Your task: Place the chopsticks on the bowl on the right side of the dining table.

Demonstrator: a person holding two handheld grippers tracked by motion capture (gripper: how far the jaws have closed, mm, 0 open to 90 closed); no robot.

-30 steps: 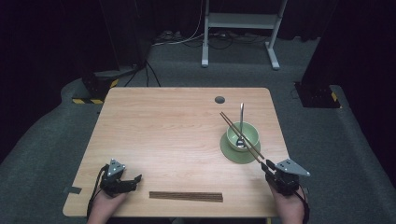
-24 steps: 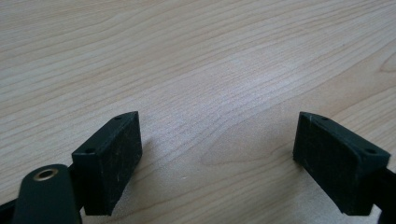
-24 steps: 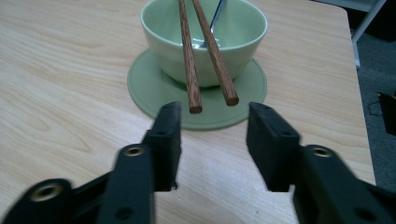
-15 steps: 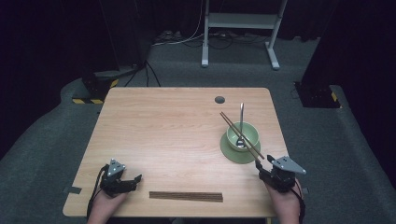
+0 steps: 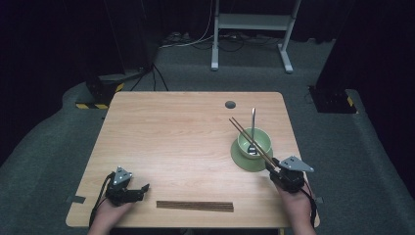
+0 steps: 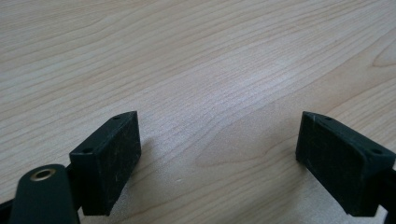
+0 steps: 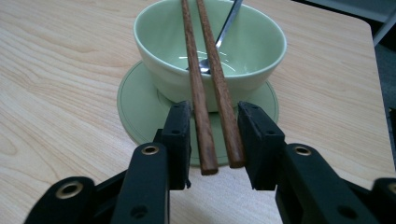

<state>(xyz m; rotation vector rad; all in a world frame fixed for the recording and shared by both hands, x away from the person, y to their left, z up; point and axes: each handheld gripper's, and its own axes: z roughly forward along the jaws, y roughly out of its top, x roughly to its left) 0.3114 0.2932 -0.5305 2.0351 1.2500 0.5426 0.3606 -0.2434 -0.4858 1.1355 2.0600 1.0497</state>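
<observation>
A pale green bowl [image 5: 265,140] [image 7: 170,77] stands on a matching saucer [image 5: 241,159] [image 7: 140,112] at the table's right. A metal spoon [image 5: 253,120] [image 7: 227,25] leans in it. A pair of brown chopsticks [image 5: 243,132] [image 7: 200,93] lies across the bowl's rim, slightly apart. My right gripper [image 5: 270,165] [image 7: 214,126] has just been closing, and its pads now touch the chopsticks' near ends on both sides. My left gripper [image 5: 145,188] [image 6: 219,154] rests open on the bare wood at the front left, with nothing between its jaws.
A second pair of dark chopsticks [image 5: 195,206] lies flat along the table's [image 5: 186,142] front edge between my hands. A round cable hole [image 5: 230,104] sits near the far edge. A white stand [image 5: 252,24] and cables are on the floor beyond.
My right gripper has shifted a little to the left and toward the bowl, along the chopsticks' near ends. The left gripper and the bowl have not moved.
</observation>
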